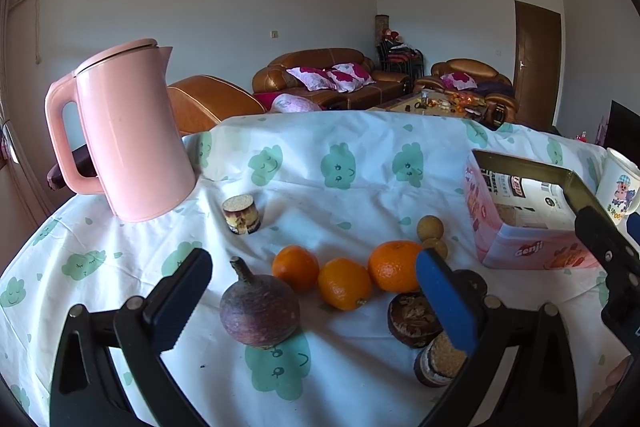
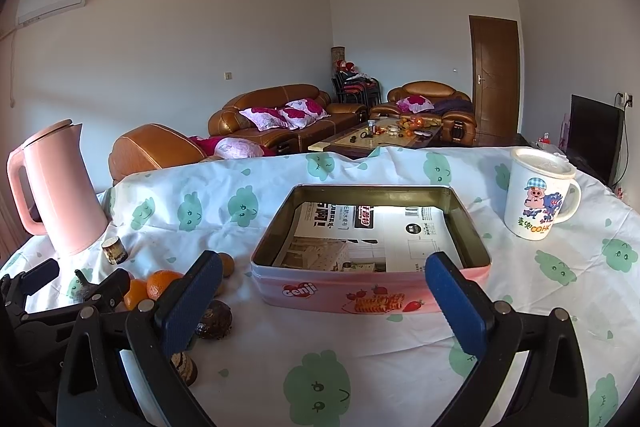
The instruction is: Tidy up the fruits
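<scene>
In the left wrist view my left gripper is open, hovering just short of a dark purple mangosteen that sits between its blue pads. Behind it lie three oranges in a row and two small brown longans. A brown round fruit lies partly behind the right pad. The pink Genji tin stands open with printed paper inside. My right gripper is open and empty, right in front of the tin. The oranges show at the left of the right wrist view.
A pink kettle stands at the back left, with a short sugarcane piece in front of it. Another sugarcane piece lies near the front. A cartoon mug stands right of the tin. A patterned cloth covers the table.
</scene>
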Demonstrator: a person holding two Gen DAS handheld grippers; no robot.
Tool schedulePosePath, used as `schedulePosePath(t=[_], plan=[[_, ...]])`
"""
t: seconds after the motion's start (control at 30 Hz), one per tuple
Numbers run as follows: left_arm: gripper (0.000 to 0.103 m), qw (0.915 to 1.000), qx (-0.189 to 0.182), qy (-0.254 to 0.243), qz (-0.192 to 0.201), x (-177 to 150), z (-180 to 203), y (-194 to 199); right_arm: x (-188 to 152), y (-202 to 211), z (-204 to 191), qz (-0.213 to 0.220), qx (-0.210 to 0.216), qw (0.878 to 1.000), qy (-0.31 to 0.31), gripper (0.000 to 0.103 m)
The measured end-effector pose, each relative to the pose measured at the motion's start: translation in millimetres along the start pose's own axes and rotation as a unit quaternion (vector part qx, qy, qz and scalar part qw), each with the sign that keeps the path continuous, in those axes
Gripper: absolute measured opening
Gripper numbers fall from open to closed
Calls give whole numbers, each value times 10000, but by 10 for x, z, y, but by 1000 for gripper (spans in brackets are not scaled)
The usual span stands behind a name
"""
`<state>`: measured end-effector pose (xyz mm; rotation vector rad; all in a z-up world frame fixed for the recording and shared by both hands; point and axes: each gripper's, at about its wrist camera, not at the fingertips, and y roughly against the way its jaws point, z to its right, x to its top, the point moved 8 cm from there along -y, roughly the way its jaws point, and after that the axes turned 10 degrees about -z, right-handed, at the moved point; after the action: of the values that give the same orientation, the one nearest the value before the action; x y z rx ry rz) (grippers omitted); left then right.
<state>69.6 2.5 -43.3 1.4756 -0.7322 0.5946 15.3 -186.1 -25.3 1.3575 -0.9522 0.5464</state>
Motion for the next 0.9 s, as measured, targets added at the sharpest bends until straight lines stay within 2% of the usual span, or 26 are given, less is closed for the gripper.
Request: schedulePosePath(t=[0.9], plan=[[103, 10000, 6, -9, -10, -24, 5, -15, -9, -17, -3, -22, 12, 10000, -19, 102]])
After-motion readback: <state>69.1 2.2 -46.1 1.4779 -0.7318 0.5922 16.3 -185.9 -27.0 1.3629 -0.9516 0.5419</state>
